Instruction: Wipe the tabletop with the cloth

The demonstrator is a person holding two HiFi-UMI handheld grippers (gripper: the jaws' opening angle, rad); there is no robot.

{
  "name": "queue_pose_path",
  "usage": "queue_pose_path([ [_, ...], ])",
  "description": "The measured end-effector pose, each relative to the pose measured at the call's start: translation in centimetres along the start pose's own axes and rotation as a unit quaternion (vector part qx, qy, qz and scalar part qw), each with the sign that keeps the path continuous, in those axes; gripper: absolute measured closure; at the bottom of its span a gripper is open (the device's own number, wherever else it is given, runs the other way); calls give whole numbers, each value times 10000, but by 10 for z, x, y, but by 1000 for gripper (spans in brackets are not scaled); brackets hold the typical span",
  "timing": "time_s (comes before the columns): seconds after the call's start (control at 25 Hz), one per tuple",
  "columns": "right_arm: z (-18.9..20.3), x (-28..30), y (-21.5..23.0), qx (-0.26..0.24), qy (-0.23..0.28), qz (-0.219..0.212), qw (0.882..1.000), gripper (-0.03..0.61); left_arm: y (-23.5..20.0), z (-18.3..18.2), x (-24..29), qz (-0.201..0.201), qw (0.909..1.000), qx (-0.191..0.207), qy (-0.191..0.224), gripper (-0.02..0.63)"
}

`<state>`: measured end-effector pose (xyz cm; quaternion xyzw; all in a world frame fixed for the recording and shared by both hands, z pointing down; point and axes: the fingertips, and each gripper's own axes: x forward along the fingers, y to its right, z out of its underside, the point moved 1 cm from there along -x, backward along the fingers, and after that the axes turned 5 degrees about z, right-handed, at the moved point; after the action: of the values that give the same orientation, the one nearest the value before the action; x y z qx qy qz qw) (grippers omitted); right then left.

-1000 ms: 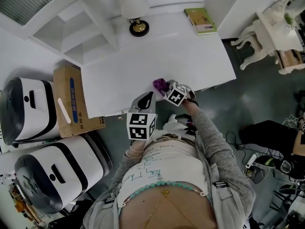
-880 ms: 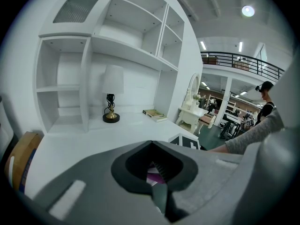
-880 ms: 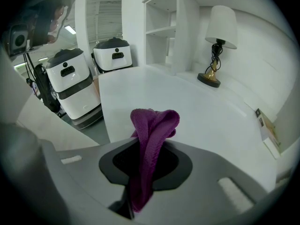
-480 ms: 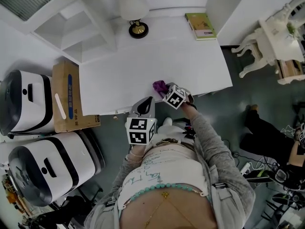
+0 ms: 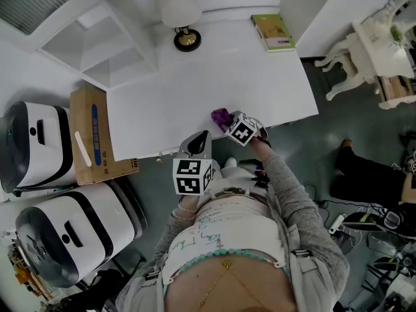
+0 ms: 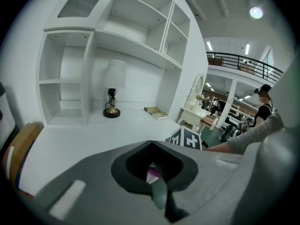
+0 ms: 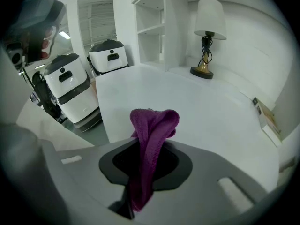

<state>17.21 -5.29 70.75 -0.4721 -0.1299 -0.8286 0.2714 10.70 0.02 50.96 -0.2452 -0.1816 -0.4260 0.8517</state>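
Our white surface [image 5: 214,77] carries a lamp [image 5: 187,39] and a book [image 5: 273,31] at its far side. At its near edge our right tongs [image 5: 229,123] pinch the purple cloth [image 7: 152,125]; our left tongs [image 5: 197,142], closed and empty, hang just beside.

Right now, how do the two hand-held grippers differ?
The right hand-held gripper is shut on the purple cloth; the left hand-held gripper is shut on nothing. The right reaches further over the table than the left. Both have grey bodies.
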Motion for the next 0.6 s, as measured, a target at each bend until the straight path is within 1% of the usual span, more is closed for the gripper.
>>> queue_pose_path([
  [0.16,-1,2,2,34,-172,-72,9998,497,-5,-15,8,246,9995,152,103,609],
  [0.32,0,3,2,259,-239,-128,9993,495,-12,-16,16,484,9985,251,71,609],
  [0.6,1,1,2,401,-110,77,9991,495,-14,-16,27,798,9960,403,-5,609],
])
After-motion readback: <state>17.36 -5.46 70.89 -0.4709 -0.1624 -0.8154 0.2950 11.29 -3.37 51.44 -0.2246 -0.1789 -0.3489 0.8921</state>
